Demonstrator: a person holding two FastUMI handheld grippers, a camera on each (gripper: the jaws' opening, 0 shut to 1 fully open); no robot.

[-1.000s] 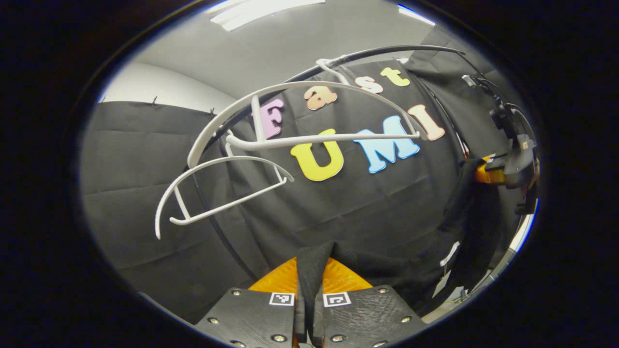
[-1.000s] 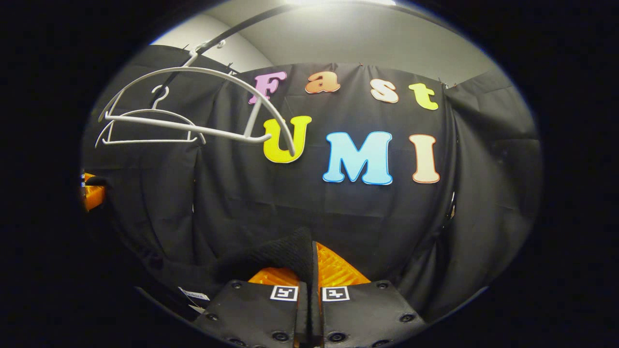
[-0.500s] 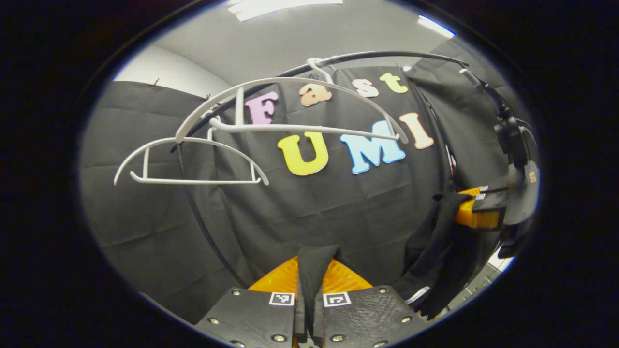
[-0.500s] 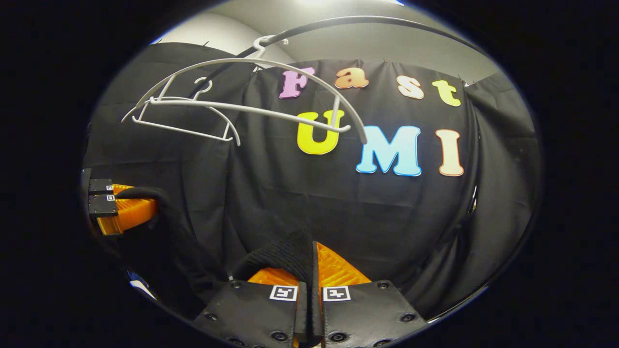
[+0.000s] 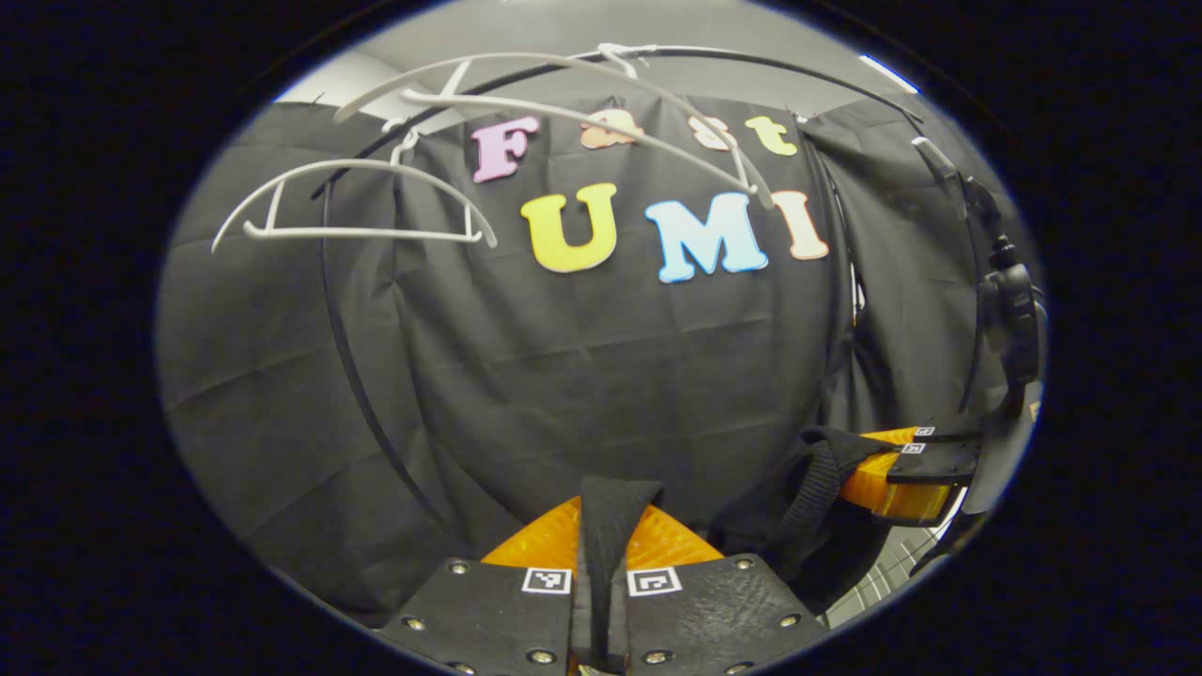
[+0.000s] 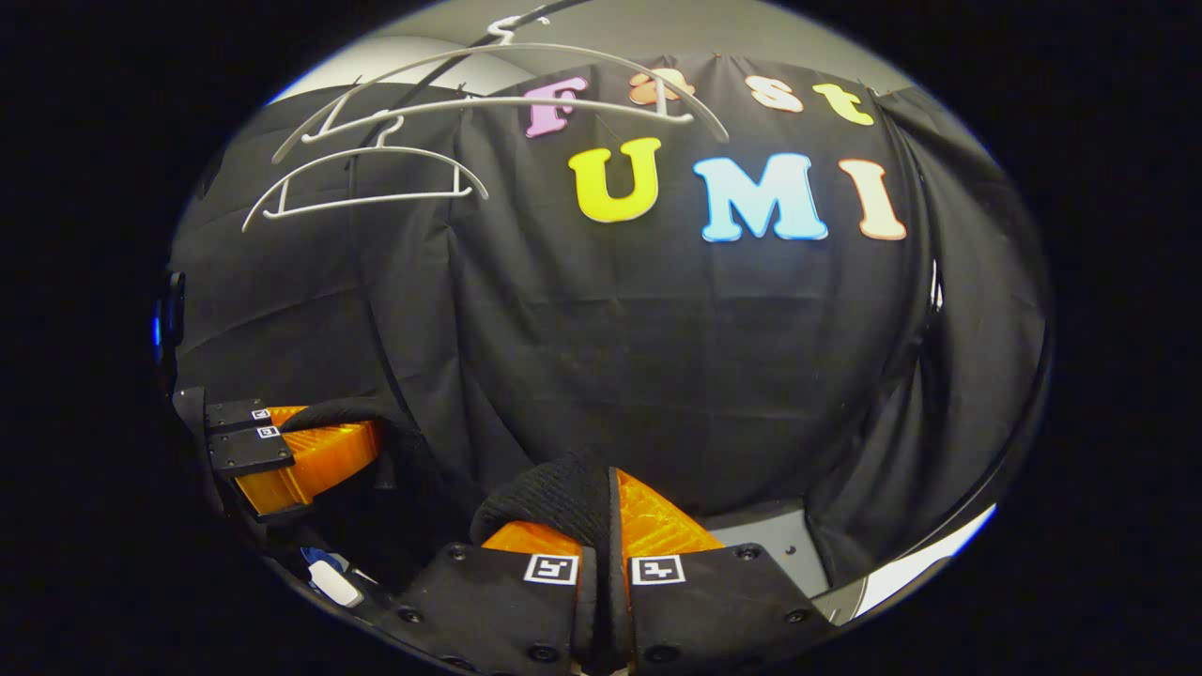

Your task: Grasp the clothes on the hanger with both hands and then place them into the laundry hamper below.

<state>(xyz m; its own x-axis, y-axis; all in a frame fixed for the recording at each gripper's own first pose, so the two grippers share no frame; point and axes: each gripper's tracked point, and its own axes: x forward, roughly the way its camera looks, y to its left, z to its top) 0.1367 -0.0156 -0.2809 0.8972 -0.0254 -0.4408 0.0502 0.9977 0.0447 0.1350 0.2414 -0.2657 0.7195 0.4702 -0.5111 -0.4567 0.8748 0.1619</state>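
A black knitted garment (image 5: 798, 507) hangs between my two grippers. My left gripper (image 5: 601, 554) is shut on a fold of it at the bottom of the left gripper view. My right gripper (image 6: 606, 535) is shut on another fold (image 6: 554, 498). The right gripper also shows at the lower right of the left gripper view (image 5: 906, 465), and the left one at the lower left of the right gripper view (image 6: 291, 451), each with cloth in it. Two bare white hangers (image 5: 357, 202) (image 5: 582, 103) hang on a black rail (image 5: 751, 66) well above both grippers.
The black cloth wall (image 5: 601, 357) stands close in front. A dark curved pole (image 5: 347, 357) of the rack runs down on the left. A strip of pale floor (image 6: 901, 573) shows at the lower right.
Both grippers have come down with the garment held. The hangers and rail have slid toward the top of both views. Each gripper now sits lower in the other's view.
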